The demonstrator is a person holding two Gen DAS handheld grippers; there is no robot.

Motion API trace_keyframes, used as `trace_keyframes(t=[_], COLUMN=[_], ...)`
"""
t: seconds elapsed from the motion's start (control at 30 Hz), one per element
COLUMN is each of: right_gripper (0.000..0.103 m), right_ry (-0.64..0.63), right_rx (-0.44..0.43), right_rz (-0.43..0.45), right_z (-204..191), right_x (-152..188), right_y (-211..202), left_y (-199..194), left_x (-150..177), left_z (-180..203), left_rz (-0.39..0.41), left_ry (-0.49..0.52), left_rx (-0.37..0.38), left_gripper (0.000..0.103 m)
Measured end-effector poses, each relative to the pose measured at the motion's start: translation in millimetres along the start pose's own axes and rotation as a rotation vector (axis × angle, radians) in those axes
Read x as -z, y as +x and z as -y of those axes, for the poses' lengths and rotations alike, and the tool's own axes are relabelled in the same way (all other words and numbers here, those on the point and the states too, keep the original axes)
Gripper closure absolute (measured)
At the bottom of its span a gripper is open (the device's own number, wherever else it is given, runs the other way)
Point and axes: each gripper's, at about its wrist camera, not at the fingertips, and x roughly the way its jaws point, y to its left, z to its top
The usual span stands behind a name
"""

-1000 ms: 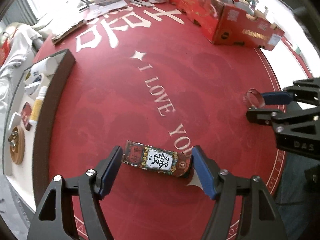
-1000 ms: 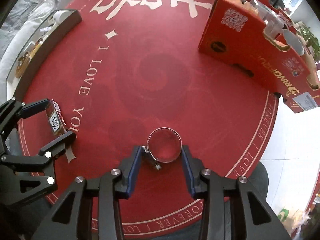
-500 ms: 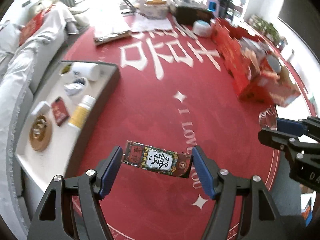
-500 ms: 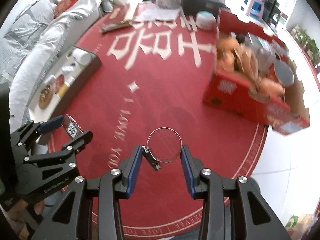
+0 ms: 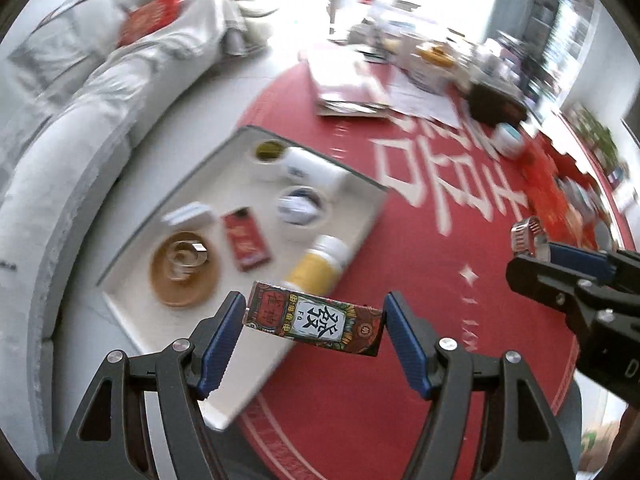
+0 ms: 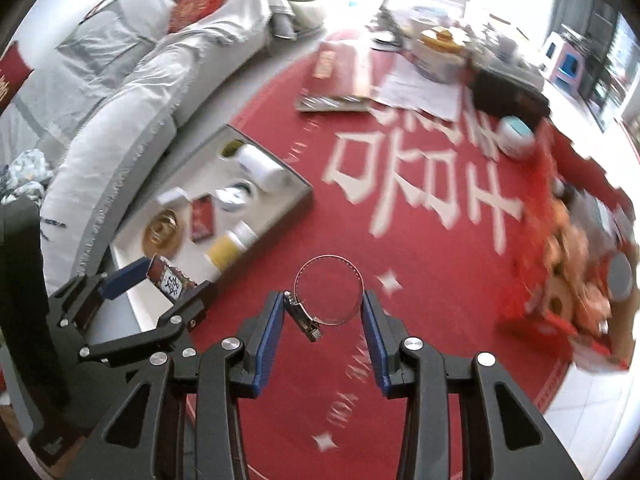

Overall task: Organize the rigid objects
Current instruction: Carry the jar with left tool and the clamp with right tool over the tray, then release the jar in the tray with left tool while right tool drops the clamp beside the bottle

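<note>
crosswise, left tongs (image 5: 314, 326) clamp the card box (image 5: 314, 322) endwise above the tray's (image 5: 362, 216) edge; right tongs (image 6: 324, 312) pinch the hose clamp (image 6: 329, 295); tray holds bottles.

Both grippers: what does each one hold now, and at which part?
The left gripper holds a printed card box by its two short ends. The right gripper holds a metal hose clamp across its ring, at opposite sides.
</note>
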Motion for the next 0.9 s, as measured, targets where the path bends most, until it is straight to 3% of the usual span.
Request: trace_keyframes(t=[0.43, 0.9], right_gripper=[0.062, 0.062], right_ry=[-0.105, -0.089], right_rx=[-0.099, -0.089], right_rz=[-0.003, -0.121], right_z=[-86.0, -98.3], right_x=[-66.3, -67.8], right_y=[43.7, 102.2], left_y=[11.9, 55.3], left_x=[-20.6, -8.6], left_z=[-91.8, -93.4], left_rz=[0.021, -0.068], left_ry=[-0.242, -0.276], left_rx=[-0.135, -0.154], left_gripper=[0.029, 0.029])
